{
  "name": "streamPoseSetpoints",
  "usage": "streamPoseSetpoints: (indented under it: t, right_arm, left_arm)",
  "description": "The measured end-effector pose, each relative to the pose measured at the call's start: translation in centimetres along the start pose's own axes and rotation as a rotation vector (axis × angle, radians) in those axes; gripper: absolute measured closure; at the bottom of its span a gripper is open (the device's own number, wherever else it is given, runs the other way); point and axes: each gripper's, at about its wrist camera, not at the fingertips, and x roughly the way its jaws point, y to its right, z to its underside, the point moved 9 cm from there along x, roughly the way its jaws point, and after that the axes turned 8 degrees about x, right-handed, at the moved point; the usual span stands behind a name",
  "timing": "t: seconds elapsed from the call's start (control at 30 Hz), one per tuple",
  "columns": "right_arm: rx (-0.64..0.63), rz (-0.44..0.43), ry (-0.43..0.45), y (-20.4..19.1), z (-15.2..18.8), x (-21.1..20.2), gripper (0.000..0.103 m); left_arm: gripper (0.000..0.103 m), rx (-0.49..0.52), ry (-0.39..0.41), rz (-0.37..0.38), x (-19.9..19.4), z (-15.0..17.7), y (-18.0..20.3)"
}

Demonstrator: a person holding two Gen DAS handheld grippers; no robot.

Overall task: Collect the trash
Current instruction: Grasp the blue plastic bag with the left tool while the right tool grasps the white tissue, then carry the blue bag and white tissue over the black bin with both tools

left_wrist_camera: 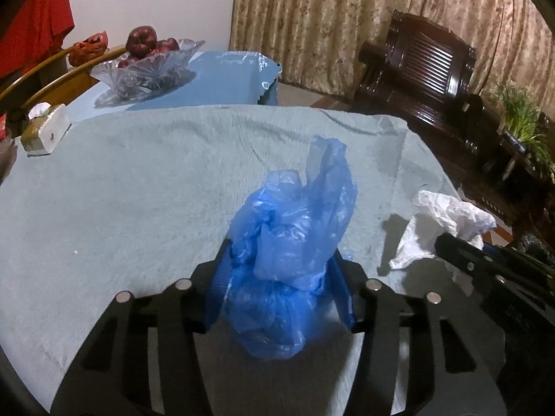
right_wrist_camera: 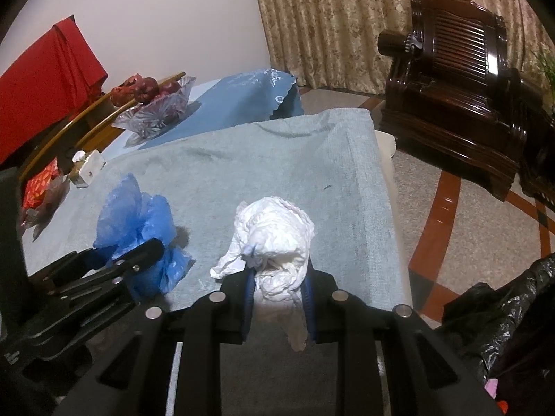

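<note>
My left gripper (left_wrist_camera: 281, 263) is shut on a crumpled blue plastic bag (left_wrist_camera: 291, 228) and holds it just above the grey-green towel (left_wrist_camera: 138, 180) on the table. My right gripper (right_wrist_camera: 277, 270) is shut on a crumpled white tissue (right_wrist_camera: 274, 235) near the towel's right front part. In the right wrist view the blue bag (right_wrist_camera: 135, 215) and the left gripper (right_wrist_camera: 138, 253) show at the left. In the left wrist view the tissue (left_wrist_camera: 440, 222) and the right gripper's fingers (left_wrist_camera: 461, 253) show at the right.
A black trash bag (right_wrist_camera: 503, 319) lies on the floor at the right. A glass bowl of apples (left_wrist_camera: 149, 66), a small box (left_wrist_camera: 45, 131) and a red snack packet (right_wrist_camera: 38, 187) sit at the table's left. A dark wooden armchair (right_wrist_camera: 458, 83) stands beyond.
</note>
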Motion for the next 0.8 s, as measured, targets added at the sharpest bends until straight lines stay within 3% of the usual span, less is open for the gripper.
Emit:
streamPoseSetpoints:
  t: [0.33, 0.8]
  right_arm:
    - [-0.008, -0.025, 0.013, -1.1, 0.6, -2.2, 0.079]
    - [-0.064, -0.08, 0.021, -3.5, 4.2, -9.1, 0.079]
  left_arm:
    - [0.056, -0.015, 0.043, -0.047, -5.5, 1.2, -0.9]
    - [0.056, -0.05, 0.078, -0.076, -13.6, 3.8, -1.2]
